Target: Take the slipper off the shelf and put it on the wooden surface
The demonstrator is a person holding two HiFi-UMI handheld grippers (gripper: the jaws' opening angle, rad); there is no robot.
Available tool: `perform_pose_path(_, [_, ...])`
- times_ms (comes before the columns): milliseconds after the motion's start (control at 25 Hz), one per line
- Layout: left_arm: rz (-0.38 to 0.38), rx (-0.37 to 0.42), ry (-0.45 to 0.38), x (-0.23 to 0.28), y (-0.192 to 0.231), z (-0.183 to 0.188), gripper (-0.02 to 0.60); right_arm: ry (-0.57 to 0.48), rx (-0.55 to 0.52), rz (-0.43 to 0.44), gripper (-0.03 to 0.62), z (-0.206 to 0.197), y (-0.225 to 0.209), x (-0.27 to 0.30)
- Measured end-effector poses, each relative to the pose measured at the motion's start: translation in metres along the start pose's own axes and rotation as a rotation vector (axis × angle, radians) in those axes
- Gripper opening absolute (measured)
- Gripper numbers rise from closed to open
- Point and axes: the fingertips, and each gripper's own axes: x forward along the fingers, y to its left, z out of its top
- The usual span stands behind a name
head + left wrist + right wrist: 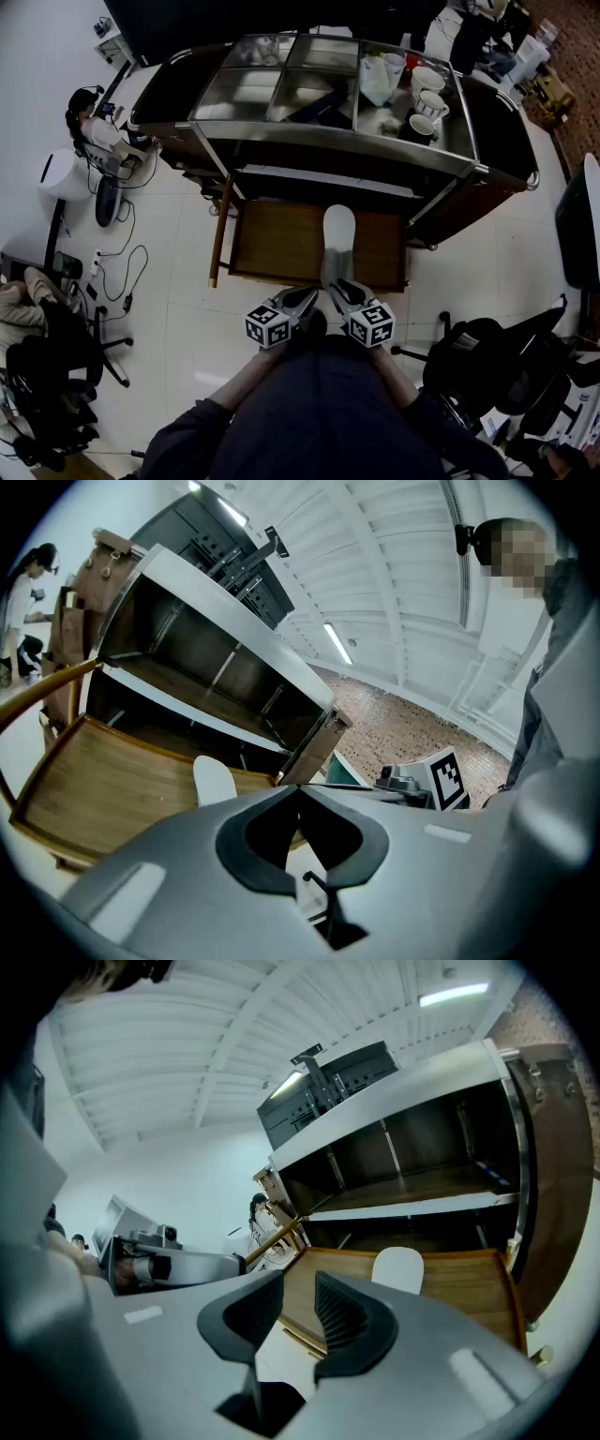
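So it's an office with a pale tiled floor (178, 337). A dark shelf (337, 141) cart with a glass top sits across the upper middle of the head view, and there are a couple of mugs (427, 94) at its upper right. The wooden surface (272, 248) is a low tray sticking out just below it, in the centre of the frame. The white slipper (337, 244) is lying flat on that wood, toe pointing up toward the shelf, a bit right of the middle, so I'd say the drop-off is basically done. Both tools hang low in the frame, close to the person's body and clear of the slipper. The left gripper (302, 298) has its jaw tips together with nothing in them. The right gripper (343, 292) has its jaws partway apart and is also empty. If this is the backing-off bit, I'd just keep both tools up and away from the heel end, which sits near the tray's front edge, so nothing nudges it off. There's also an office chair (478, 361) at lower right to watch when stepping back.
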Motion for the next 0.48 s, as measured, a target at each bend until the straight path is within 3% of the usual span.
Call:
perform_pose_path(120, [-0.01, 0.014, 0.006, 0.002, 0.007, 0.007, 0.009, 0.015, -0.014, -0.004, 0.117, 0.0, -0.01, 0.015])
perform_pose_path(200, [-0.014, 0.023, 0.005, 0.001, 0.011, 0.011, 0.009, 0.05, -0.052, -0.054, 0.127, -0.008, -0.031, 0.031])
perform_pose_path(280, [-0.012, 0.026, 0.002, -0.003, 0.014, 0.014, 0.009, 0.125, -0.075, -0.122, 0.17, -0.028, -0.066, 0.054])
perform_pose_path(480, [0.014, 0.016, 0.01, -0.02, 0.02, 0.01, 0.009, 0.339, -0.125, -0.216, 0.198, -0.079, -0.139, 0.11])
